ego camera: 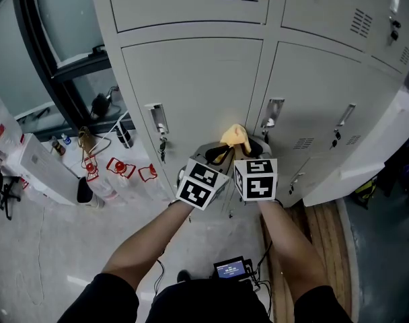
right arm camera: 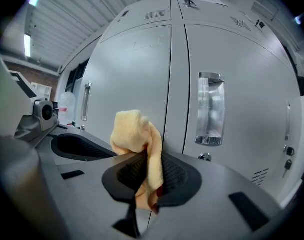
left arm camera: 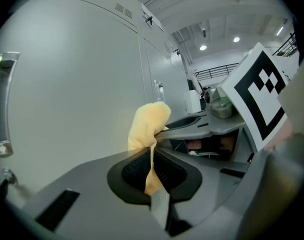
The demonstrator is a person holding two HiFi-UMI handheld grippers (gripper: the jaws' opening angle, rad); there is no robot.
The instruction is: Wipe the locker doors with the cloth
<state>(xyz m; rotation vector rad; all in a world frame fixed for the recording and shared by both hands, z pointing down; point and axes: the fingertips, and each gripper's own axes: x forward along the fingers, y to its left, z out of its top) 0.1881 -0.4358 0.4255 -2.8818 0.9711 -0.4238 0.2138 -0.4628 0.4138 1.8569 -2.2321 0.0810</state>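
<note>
A small yellow cloth point(ego camera: 235, 137) is bunched up just in front of the grey locker doors point(ego camera: 191, 86), near the seam between two of them. Both grippers meet at it. My left gripper point(ego camera: 216, 155) is shut on the cloth point(left arm camera: 149, 123), with a thin strip pinched between its jaws point(left arm camera: 153, 173). My right gripper point(ego camera: 255, 148) is also shut on the cloth point(right arm camera: 136, 135), which bulges out above its jaws point(right arm camera: 148, 176). The right gripper's finger point(left arm camera: 188, 121) shows in the left gripper view. A metal handle point(right arm camera: 210, 109) sits on the door just right of the cloth.
A second handle point(ego camera: 156, 118) with keys is on the left door. An open locker door point(ego camera: 369, 157) juts out at the right. Bottles and red-handled items point(ego camera: 117, 168) stand on the floor at left. A small screen device point(ego camera: 231, 269) with cables lies by my feet.
</note>
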